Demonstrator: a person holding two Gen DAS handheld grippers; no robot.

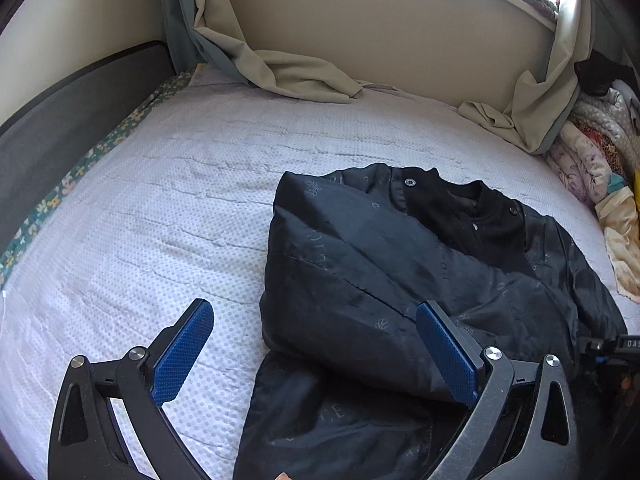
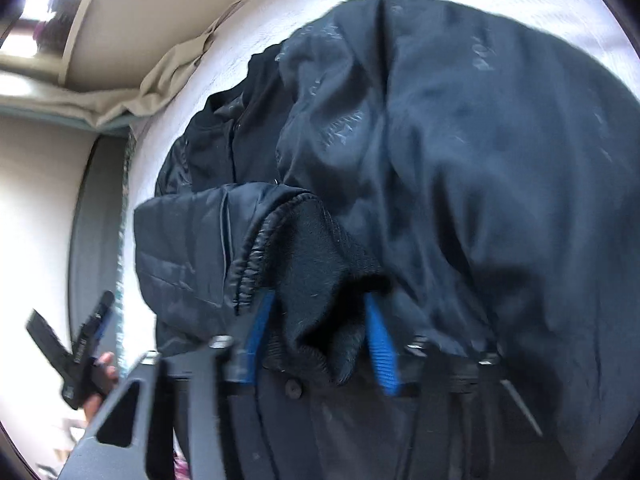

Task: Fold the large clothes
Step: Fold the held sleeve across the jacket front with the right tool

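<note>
Mid-fold: my right gripper (image 2: 316,336) pinches the jacket (image 1: 400,280) cuff (image 2: 312,280); left gripper (image 1: 316,344) gapes wide, needing a near-hem grip.

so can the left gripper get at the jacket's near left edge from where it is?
Probably yes. The left gripper is open, the black jacket already lies partly between its pads, and nothing sits on the mattress in its way.

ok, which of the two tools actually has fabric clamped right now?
The right tool: its blue pads pinch the black ribbed cuff of the jacket. The left tool stands wide open over the jacket's edge, gripping nothing.
</note>
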